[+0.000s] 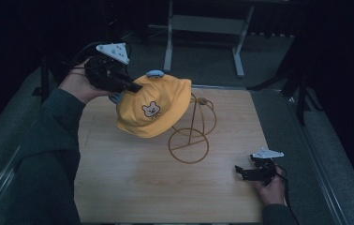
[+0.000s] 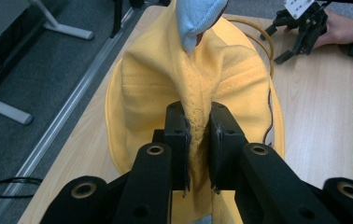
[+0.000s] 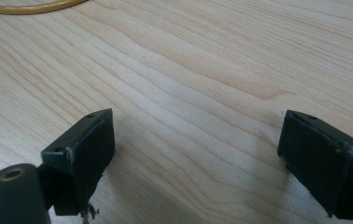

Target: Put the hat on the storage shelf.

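Observation:
A yellow child's hat (image 1: 154, 108) with a small bear face and light-blue ears hangs above the wooden table, partly draped over a gold wire stand (image 1: 191, 136). My left gripper (image 1: 135, 87) is shut on the hat's fabric at its upper left; in the left gripper view the yellow cloth (image 2: 198, 93) is pinched between the two black pads (image 2: 178, 135), with a blue ear (image 2: 195, 18) beyond. My right gripper (image 1: 241, 171) rests low on the table at the right front, open, with bare wood between its fingers (image 3: 83, 149).
The wooden table top (image 1: 133, 187) has free room in front and to the left. A gold wire ring (image 3: 30, 7) of the stand's base lies just beyond the right gripper. A metal frame (image 1: 203, 28) stands on the grey floor behind the table.

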Demonstrator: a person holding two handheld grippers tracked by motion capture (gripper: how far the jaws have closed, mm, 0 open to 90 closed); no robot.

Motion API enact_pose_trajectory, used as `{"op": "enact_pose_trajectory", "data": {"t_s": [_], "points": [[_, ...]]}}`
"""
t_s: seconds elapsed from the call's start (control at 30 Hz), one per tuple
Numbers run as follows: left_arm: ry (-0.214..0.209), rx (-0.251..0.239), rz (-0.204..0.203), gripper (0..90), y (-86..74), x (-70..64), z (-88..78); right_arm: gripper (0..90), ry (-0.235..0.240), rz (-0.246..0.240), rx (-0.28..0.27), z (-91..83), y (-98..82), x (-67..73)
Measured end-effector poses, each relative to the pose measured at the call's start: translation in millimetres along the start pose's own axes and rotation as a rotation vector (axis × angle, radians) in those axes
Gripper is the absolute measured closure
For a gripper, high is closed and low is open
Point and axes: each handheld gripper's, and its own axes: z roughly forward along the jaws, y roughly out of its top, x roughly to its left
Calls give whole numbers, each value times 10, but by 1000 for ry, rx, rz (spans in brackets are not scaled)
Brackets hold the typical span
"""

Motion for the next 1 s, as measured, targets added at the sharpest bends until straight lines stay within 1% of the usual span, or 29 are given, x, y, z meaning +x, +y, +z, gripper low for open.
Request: {"op": "enact_pose_trajectory", "data": {"t_s": [0.13,0.27,0.37,0.47,0.67,0.7,1.0], "points": [[-8,-5,9,797,31,-6,12,110,0,0,0,0,0,0],[-6,-5,14,797,50,-16,11,110,0,0,0,0,0,0],[-10,-12,26,797,98,-34,10,109,0,0,0,0,0,0],[-12,-12,27,797,117,-40,19,110,0,0,0,0,0,1],[-16,-9,38,797,171,-53,56,110,0,0,0,0,0,0],[-22,-12,43,797,197,-66,77,110,-1,1,0,-1,-1,2],[-28,-17,60,797,323,-81,142,110,-1,0,-1,-3,-4,3]]}}
